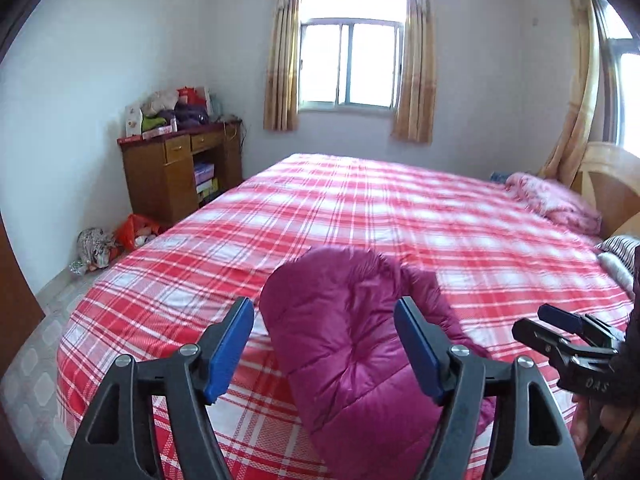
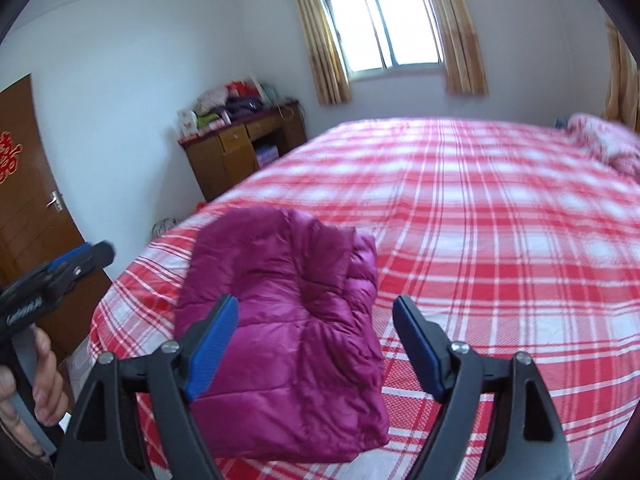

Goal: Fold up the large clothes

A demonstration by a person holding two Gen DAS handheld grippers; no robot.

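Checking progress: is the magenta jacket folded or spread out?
Folded: the magenta jacket lies as a compact, layered bundle on the plaid bed, no sleeves spread.

Magenta quilted puffer jacket point(image 1: 352, 344) on a red-and-white plaid bedsheet point(image 1: 400, 216). Pink floral pillow point(image 1: 556, 202). Tan curtains point(image 1: 282, 52), brown wooden desk point(image 1: 176, 172), white walls point(image 1: 80, 92). Blue pads point(image 2: 212, 348) on black jaws.

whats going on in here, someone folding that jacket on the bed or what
A person holds a two-finger gripper in each hand above a magenta puffer jacket that lies on a bed with a red plaid sheet. The jacket looks already folded into a compact bundle. Both the left gripper and the right gripper have their jaws open and hold nothing; neither touches the jacket. A wooden desk piled with clutter stands in the far corner.
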